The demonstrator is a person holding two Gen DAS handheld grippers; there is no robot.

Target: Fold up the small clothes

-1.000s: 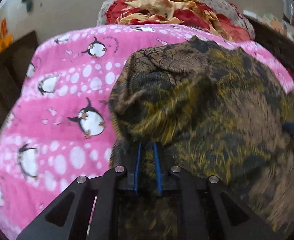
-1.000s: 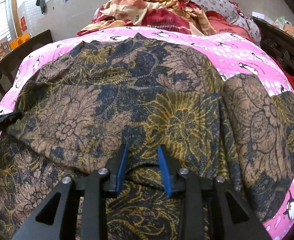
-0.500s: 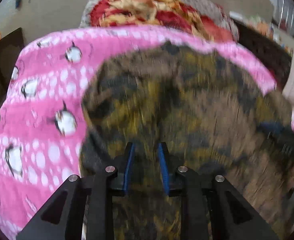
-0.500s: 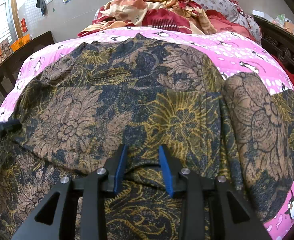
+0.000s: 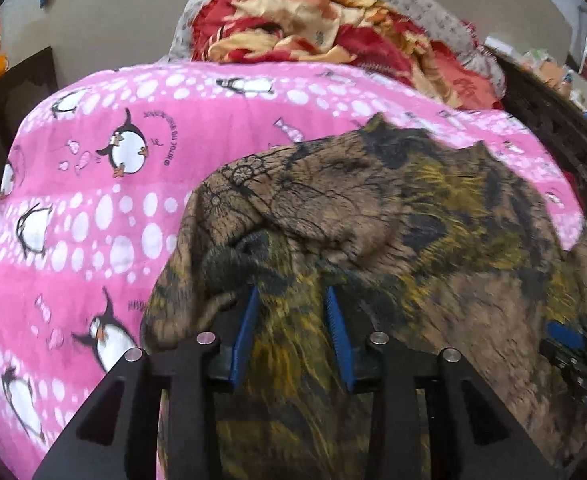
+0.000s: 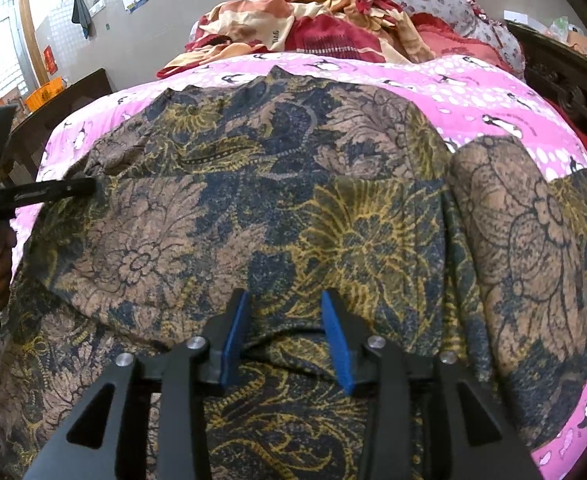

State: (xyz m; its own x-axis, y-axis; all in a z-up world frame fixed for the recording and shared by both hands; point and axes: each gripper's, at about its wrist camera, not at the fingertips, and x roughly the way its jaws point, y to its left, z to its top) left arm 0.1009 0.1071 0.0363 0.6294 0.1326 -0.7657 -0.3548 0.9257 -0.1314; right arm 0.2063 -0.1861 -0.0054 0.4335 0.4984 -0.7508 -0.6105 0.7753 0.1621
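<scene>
Batik garment (image 6: 293,208): brown, navy and yellow, spread on the pink penguin bedspread (image 5: 93,208). Left gripper (image 5: 291,304) opening, released, cloth lying loose between its fingers at the garment's left fold. Right gripper (image 6: 285,312) opening, released, over the near hem.

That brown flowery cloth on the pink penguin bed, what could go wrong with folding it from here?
The left gripper and the right gripper both have their jaws opening over the brown floral garment, so the fresh fold may spring back. The bunched lump at its left edge could leave the fold lopsided. On the soft pink penguin bedspread the cloth may shift.
</scene>
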